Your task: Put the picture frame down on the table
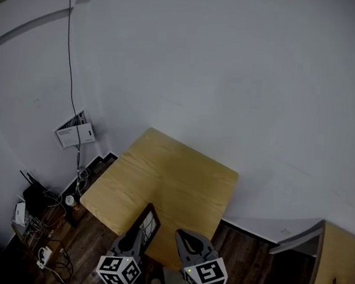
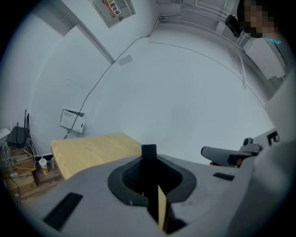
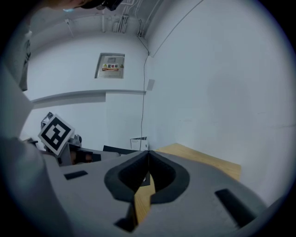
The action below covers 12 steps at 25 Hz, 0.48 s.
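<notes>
A small dark-framed picture frame (image 1: 148, 223) stands upright over the near edge of the light wooden table (image 1: 180, 182). My left gripper (image 1: 136, 238) is shut on the frame's lower part. In the left gripper view the frame's black edge (image 2: 149, 172) rises between the closed jaws of the left gripper (image 2: 149, 158). Just to the right, my right gripper (image 1: 187, 239) is shut with nothing in it. Its jaws meet at a point in the right gripper view (image 3: 147, 153), above the table (image 3: 203, 159). It is also visible in the left gripper view (image 2: 225, 156).
A white wall runs behind and to the right of the table. A white wall box (image 1: 75, 132) with a hanging cable is at the left. Below it, a router, wires and clutter (image 1: 36, 209) cover the dark floor. Another wooden cabinet (image 1: 338, 264) stands at the right.
</notes>
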Each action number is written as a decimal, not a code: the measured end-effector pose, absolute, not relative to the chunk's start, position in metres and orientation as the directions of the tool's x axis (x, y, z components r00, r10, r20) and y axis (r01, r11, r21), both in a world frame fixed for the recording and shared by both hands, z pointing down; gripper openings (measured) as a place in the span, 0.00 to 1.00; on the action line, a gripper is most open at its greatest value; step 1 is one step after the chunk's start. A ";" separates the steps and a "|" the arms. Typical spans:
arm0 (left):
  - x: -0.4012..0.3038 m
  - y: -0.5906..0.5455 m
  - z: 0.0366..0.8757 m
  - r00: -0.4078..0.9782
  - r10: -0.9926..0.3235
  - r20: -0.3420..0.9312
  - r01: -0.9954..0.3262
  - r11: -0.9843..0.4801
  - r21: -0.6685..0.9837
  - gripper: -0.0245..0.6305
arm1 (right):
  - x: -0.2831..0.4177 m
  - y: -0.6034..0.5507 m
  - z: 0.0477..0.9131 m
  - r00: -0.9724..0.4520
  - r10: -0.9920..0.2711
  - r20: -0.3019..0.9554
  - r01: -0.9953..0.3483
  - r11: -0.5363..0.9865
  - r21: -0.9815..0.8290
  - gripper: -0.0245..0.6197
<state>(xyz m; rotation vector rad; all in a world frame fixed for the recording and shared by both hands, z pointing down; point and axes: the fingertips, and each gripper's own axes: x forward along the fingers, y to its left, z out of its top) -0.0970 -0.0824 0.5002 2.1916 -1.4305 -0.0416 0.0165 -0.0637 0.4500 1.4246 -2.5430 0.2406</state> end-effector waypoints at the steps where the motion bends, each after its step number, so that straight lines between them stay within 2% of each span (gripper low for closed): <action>1: -0.096 -0.086 0.502 0.440 -0.862 0.253 -0.846 -0.303 0.438 0.08 | 0.016 -0.067 0.452 -0.513 -0.814 0.272 -0.851 0.525 -0.035 0.04; 12: -0.078 -0.127 0.529 0.444 -0.845 0.298 -0.837 -0.273 0.474 0.08 | 0.023 -0.112 0.473 -0.543 -0.780 0.311 -0.829 0.557 -0.052 0.04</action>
